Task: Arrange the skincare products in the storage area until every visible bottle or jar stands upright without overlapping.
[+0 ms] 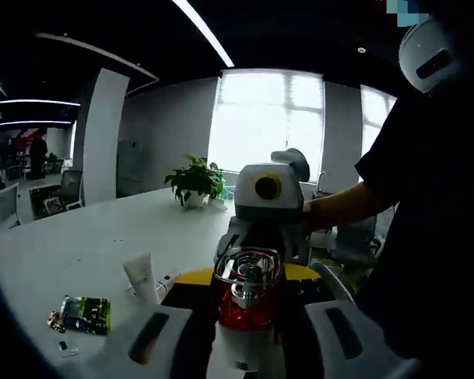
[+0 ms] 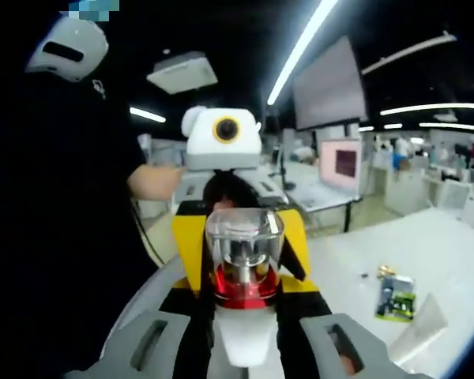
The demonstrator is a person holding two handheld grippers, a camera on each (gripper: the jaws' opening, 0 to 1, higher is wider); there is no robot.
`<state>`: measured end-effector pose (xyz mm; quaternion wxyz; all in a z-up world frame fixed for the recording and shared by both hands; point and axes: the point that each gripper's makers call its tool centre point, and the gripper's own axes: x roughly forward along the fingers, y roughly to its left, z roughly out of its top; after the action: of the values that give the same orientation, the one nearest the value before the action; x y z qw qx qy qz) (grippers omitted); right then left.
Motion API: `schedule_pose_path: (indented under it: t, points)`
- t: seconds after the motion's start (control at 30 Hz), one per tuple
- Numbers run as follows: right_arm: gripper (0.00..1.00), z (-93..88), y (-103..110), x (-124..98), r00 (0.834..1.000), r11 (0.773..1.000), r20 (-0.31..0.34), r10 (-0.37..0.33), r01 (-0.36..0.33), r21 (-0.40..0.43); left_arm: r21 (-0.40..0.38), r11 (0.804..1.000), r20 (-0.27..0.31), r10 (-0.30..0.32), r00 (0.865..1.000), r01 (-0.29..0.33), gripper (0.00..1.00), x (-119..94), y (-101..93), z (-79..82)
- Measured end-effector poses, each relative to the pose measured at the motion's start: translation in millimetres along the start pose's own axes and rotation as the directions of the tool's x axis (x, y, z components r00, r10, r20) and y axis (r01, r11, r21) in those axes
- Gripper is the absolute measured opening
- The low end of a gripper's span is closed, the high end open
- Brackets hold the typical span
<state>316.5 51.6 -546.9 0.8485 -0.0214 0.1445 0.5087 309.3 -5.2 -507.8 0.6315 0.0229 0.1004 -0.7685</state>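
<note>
A skincare bottle point(image 1: 245, 304) with a white body, a red collar and a clear cap stands upright in the air between my two grippers, which face each other. My left gripper point(image 1: 249, 335) has its grey jaws on either side of the white body. The right gripper's yellow-and-black fingers point(image 1: 197, 300) hug the same bottle from the far side. In the right gripper view the bottle point(image 2: 243, 268) rises between my right gripper point(image 2: 245, 343) jaws, and the left gripper's black fingers point(image 2: 191, 304) close in on it from behind.
On the white table point(image 1: 87, 237) lie a white tube point(image 1: 142, 276), a green sachet point(image 1: 85, 313) and a small stick point(image 1: 167, 280). A potted plant point(image 1: 196, 180) stands further back. The sachet point(image 2: 396, 298) and tube point(image 2: 419, 324) also lie at lower right. A person stands close behind the grippers.
</note>
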Motion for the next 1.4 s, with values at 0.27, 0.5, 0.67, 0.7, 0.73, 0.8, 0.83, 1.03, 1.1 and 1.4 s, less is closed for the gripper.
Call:
schedule_pose_path:
  t: [0.27,0.5,0.67,0.7,0.73,0.8,0.83,1.03,1.1,1.4]
  points:
    - [0.23,3.6,-9,-1,1.0,0.999,0.002,-0.02,0.02,0.037,-0.07,0.998,0.045,-0.003,0.999,0.006,0.34,0,11.0,3.9]
    - [0.23,3.0,-19,-1,0.999,0.996,0.004,-0.04,0.04,0.081,-0.144,0.989,0.062,-0.005,0.998,0.014,0.34,1,22.1,1.8]
    - [0.23,3.3,-23,0,0.998,0.993,0.008,-0.054,0.053,0.101,-0.157,0.987,0.062,-0.006,0.998,0.016,0.34,3,27.2,2.5]
    - [0.23,2.6,-24,0,0.998,0.993,0.004,-0.057,0.057,0.103,-0.156,0.988,0.057,-0.006,0.998,0.015,0.34,4,27.9,1.8]
    - [0.23,2.3,-24,1,0.998,0.993,0.003,-0.058,0.058,0.105,-0.155,0.988,0.053,-0.007,0.999,0.015,0.34,5,28.5,1.4]
    - [0.23,0.7,-26,1,0.998,0.991,-0.003,-0.062,0.062,0.116,-0.151,0.988,0.046,-0.01,0.999,0.017,0.34,6,29.5,0.5]
    - [0.23,0.0,-26,0,0.998,0.99,-0.002,-0.063,0.063,0.126,-0.151,0.988,0.044,-0.011,0.999,0.018,0.34,6,29.8,0.2]
    - [0.28,-12.1,-25,4,0.997,0.987,-0.038,-0.069,0.074,0.143,-0.139,0.99,0.037,-0.018,0.999,0.023,0.34,9,31.0,0.3]
    - [0.29,-18.0,-26,4,0.996,0.987,-0.054,-0.072,0.079,0.143,-0.129,0.991,0.03,-0.02,0.999,0.023,0.34,10,31.3,-0.1]
    - [0.23,-33.4,-33,-1,0.988,0.986,-0.112,-0.103,0.117,0.123,-0.073,0.997,0.003,-0.026,1.0,0.026,0.34,12,31.3,4.2]
